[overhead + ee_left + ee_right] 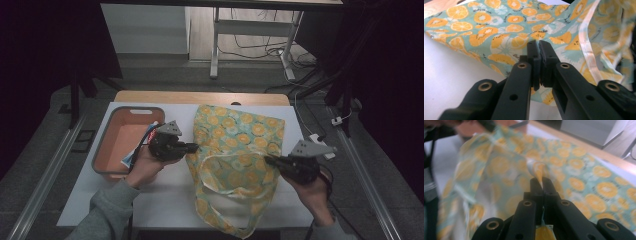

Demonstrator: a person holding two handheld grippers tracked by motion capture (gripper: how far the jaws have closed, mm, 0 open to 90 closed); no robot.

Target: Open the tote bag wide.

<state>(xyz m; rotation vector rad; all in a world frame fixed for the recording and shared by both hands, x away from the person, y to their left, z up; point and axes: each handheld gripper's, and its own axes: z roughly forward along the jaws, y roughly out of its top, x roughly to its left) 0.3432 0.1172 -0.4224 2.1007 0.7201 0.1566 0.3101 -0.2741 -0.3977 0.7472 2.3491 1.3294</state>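
Note:
A cloth tote bag (pixel 235 130) printed with orange slices on teal lies in the middle of the white table (pixel 165 200). My left gripper (pixel 192 147) meets the bag's left rim. In the left gripper view its jaws are pressed together (pixel 539 46), with the printed cloth (pixel 499 30) right behind and under them. My right gripper (pixel 267 160) holds the bag's right rim; in the right gripper view a fold of the bag (pixel 579 165) rises from between the shut jaws (pixel 541 181). The bag's mouth sags open between the two grippers. A handle loop (pixel 220 225) trails toward the front edge.
An orange basin (pixel 132 110) stands at the table's left with some packets (pixel 131 157) in its near corner, just behind my left hand. A white plug block (pixel 320 141) and cable lie at the right edge. A desk frame (pixel 215 50) stands beyond the table.

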